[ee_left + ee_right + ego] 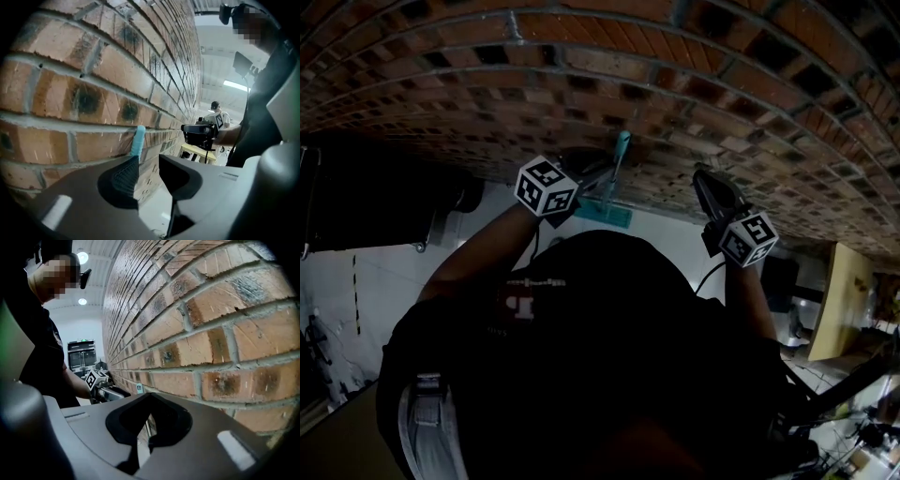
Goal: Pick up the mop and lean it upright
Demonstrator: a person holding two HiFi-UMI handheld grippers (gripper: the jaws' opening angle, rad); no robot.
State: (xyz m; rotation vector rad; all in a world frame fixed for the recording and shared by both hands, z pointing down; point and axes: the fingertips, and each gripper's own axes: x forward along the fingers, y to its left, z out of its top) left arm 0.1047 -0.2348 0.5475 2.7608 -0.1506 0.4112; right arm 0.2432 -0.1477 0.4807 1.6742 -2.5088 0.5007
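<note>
Both arms are reaching toward the brick wall (pixel 93 70). The left tongs (pixel 147 164) are gaping, gripping nothing, with the mop (pixel 137 140) handle leaning upright just beyond them. The right tongs (pixel 149 395) are sitting closed and empty, with the mop off to their left.

A red-brown brick wall (pixel 675 56) with pale mortar joints and dark blotches on many bricks fills most of what I see ahead. At its foot lies a pale, smooth floor (pixel 675 234). Off to my right stands a light wooden table (pixel 839 300). Round ceiling lamps (pixel 82 258) glow overhead, and a dark glazed doorway (pixel 80 355) closes the far end.
</note>
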